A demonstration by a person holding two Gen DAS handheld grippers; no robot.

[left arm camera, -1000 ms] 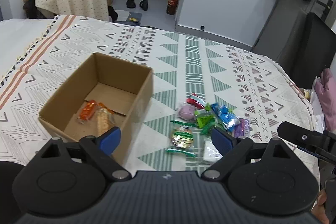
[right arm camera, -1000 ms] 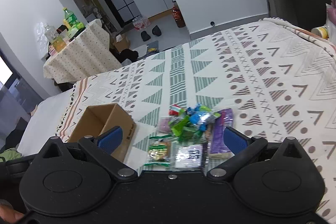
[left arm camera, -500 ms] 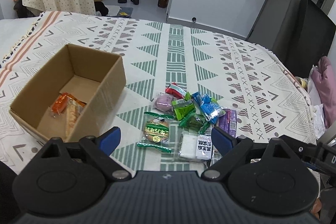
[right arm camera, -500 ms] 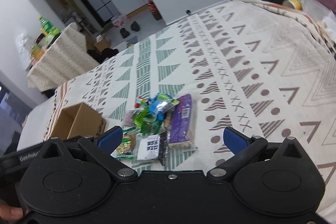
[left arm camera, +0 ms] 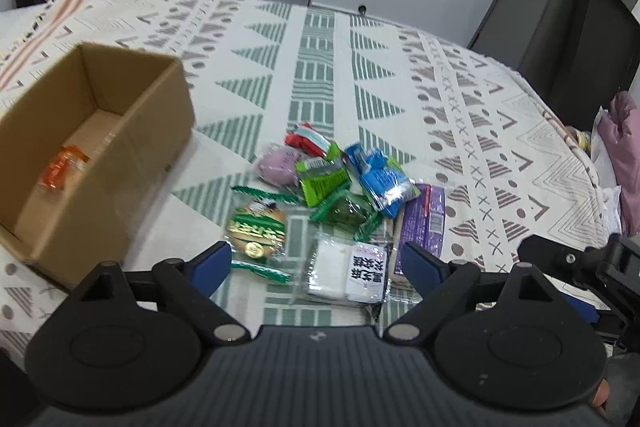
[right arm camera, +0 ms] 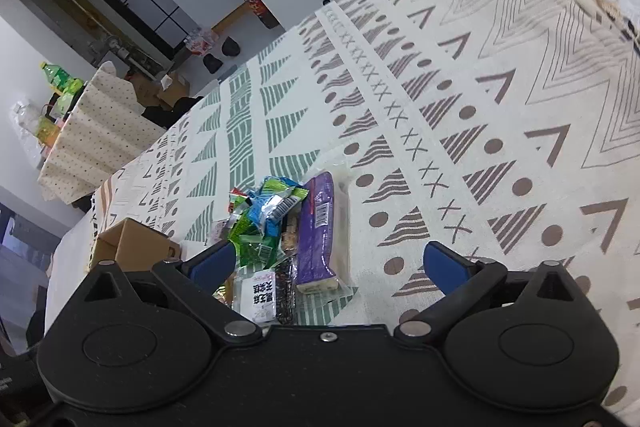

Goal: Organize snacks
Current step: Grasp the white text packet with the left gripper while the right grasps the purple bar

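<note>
The cardboard box (left arm camera: pixel 92 147) is blurred and cropped at the left edge, its orange packet (left arm camera: pixel 60 171) indistinct.

the cardboard box (left arm camera: pixel 92 131) looked matt brown. the snack wrappers (left arm camera: pixel 340 195) were glossy plastic film, crinkled and catching light. the patterned cloth (left arm camera: pixel 460 115) over the desk looked woven and matt. the left tongs (left arm camera: pixel 316 263) were matt black plastic with blue pads (left arm camera: pixel 420 261).
</note>
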